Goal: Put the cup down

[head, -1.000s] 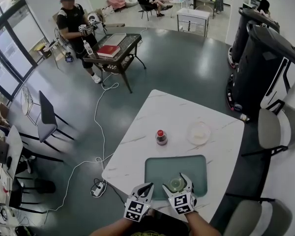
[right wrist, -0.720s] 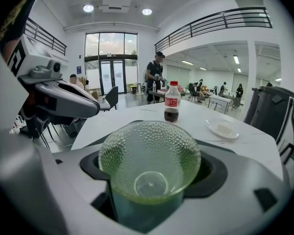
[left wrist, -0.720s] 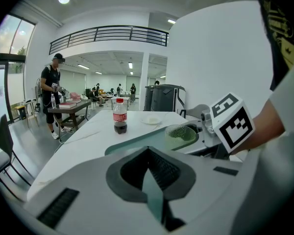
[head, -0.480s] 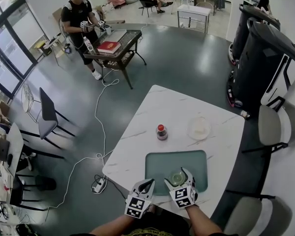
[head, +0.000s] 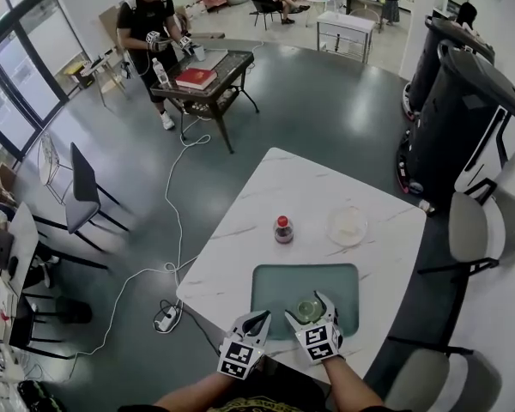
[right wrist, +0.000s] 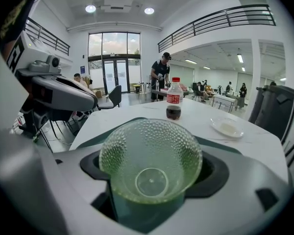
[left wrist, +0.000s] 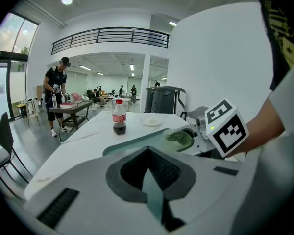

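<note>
Right gripper view, green dimpled cup [right wrist: 151, 160] clamped in right claw [right wrist: 151, 192], over near edge of teal mat [head: 275, 286] on counter [head: 283, 187], left claw [left wrist: 149, 180] pressed together just beside, cola bottle [head: 282, 229] and clear dish [head: 348, 226] beyond mat, well apart from cup

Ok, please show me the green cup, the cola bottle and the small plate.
green cup [right wrist: 150, 166], right gripper view, middle of its dimpled inner wall.
cola bottle [head: 282, 232], head view, its body below the red cap.
small plate [head: 348, 226], head view, its middle.
</note>
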`<state>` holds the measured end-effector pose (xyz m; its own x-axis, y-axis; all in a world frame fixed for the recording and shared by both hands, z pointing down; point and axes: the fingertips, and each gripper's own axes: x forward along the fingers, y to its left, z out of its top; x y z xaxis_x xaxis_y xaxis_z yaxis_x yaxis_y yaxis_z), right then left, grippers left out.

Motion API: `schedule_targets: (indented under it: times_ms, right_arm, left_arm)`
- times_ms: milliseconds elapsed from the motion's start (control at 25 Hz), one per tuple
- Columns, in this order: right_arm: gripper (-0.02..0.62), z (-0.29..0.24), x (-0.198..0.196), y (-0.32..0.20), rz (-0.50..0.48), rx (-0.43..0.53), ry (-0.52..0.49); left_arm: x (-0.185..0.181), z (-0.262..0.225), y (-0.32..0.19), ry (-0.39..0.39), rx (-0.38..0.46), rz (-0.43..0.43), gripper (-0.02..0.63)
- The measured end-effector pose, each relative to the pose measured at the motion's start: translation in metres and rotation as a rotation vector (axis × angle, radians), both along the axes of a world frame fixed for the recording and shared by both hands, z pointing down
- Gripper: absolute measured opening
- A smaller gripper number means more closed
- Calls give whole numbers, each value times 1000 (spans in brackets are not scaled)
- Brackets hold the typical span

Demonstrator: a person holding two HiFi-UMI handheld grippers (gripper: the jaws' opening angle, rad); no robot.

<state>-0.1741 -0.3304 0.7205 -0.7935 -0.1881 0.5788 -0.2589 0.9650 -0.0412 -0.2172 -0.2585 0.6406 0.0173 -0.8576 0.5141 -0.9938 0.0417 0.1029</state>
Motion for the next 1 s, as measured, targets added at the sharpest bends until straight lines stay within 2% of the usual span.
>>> schedule_targets:
  times_ms: [320, 560, 1000]
  right_arm:
    - [399, -4, -3, 1, -2, -22, -8]
    - [436, -11, -2, 4, -2, -51, -12]
    - [442, -35, 13, 2, 48, -5, -15]
  left_arm:
    - [-2, -5, 4, 3, 8, -5, -5]
    - [0, -11, 3, 1, 25, 7, -5]
    - [0, -35, 7, 4, 89, 16, -5]
